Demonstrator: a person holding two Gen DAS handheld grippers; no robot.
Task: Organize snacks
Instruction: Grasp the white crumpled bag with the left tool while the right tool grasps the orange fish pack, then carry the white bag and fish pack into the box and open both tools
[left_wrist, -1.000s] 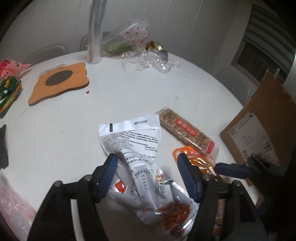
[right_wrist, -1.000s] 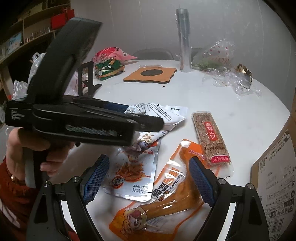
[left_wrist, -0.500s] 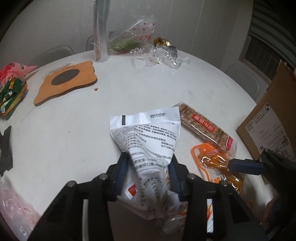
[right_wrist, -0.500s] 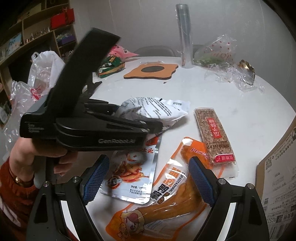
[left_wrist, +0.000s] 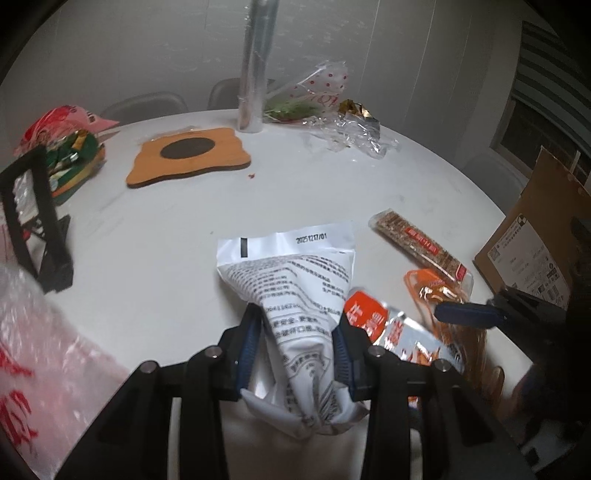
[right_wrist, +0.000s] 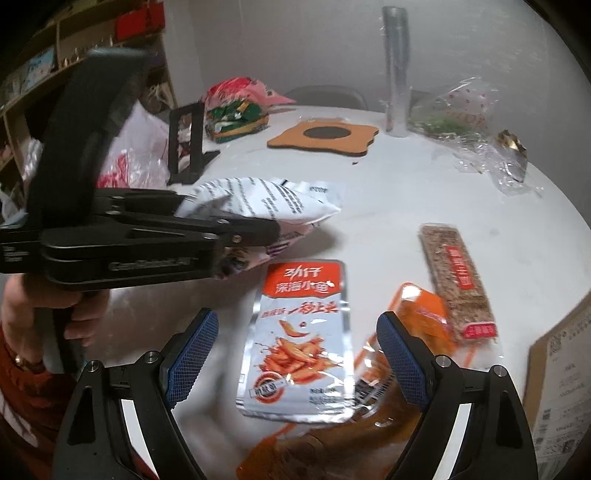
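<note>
1. the left gripper (left_wrist: 297, 345), open around the white snack bag (left_wrist: 291, 280) a second ago, has closed on it; the bag now looks lifted off the table (left_wrist: 166, 229).
2. right gripper (right_wrist: 295, 360) jaws stand wide over the silver pouch (right_wrist: 299, 339).
3. white bag reads "20251217/01".

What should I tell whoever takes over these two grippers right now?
Left gripper: shut on the white snack bag, lifted off the table.
Right gripper: open, empty, over the silver fish snack packet.
On the table beside it: orange packet, grain bar. Cardboard box at the right edge.
Done: one bag picked up.
Left: place it, then sort the other three snacks.
</note>
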